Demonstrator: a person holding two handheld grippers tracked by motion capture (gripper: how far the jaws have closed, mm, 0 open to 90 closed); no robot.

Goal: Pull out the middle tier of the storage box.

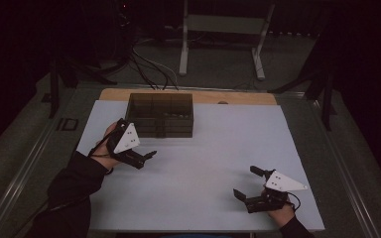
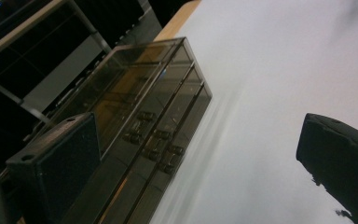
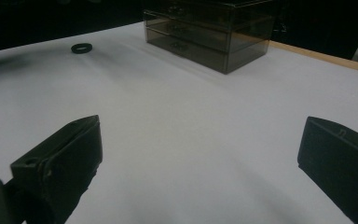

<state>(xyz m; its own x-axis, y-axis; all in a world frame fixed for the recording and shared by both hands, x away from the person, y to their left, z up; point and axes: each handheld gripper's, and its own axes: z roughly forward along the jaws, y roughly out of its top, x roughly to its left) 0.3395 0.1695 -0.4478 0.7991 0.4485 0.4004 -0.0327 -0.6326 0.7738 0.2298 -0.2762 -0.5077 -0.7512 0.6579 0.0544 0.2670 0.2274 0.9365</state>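
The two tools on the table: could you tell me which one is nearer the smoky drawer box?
The left tool, held just in front of the drawer box. The right tool sits far off near the table's front edge. Both are open.

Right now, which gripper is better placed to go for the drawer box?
Left. The left gripper sits open just in front of the smoked drawer box, with its drawer handles close ahead. The right gripper, also open, is down at the near edge, well away.

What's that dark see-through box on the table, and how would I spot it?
Look at the white table and follow it to the far edge. There, left of centre, stands the smoky drawer chest, just beyond the left gripper. It is a translucent brown block with stacked drawers and small knobs, unlike the little black ring lying flat.
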